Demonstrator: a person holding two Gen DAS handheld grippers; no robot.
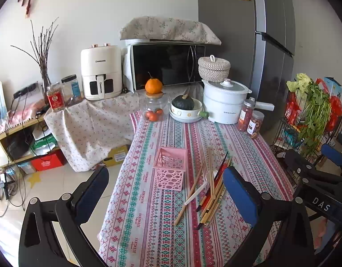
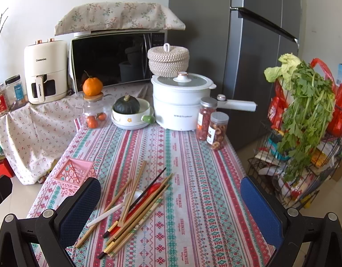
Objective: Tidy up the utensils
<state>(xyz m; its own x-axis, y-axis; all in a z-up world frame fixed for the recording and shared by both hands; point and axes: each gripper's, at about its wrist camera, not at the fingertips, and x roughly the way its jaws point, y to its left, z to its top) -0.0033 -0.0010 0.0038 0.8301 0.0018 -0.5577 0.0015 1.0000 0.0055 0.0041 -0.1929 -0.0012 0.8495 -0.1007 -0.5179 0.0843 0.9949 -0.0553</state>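
Note:
A loose pile of wooden chopsticks (image 1: 212, 191) (image 2: 139, 209) lies on the striped tablecloth, mixed with a white spoon (image 1: 196, 193) (image 2: 108, 213) and a red spoon (image 2: 152, 192). An upright pink perforated holder (image 1: 170, 169) (image 2: 74, 174) stands just left of the pile. My left gripper (image 1: 166, 191) hovers open above the near table edge, with holder and pile showing between its blue pads. My right gripper (image 2: 171, 207) is open too, nothing between its fingers, the pile lying near its left pad. The right gripper's black frame (image 1: 315, 178) shows at the right of the left wrist view.
At the table's far end stand a glass jar (image 2: 95, 113) topped by an orange, a bowl (image 2: 132, 115) with a squash, a white electric pot (image 2: 182, 102) and two snack jars (image 2: 212, 124). A wire rack (image 2: 300, 155) with greens stands right; a covered side shelf (image 1: 88, 120) stands left.

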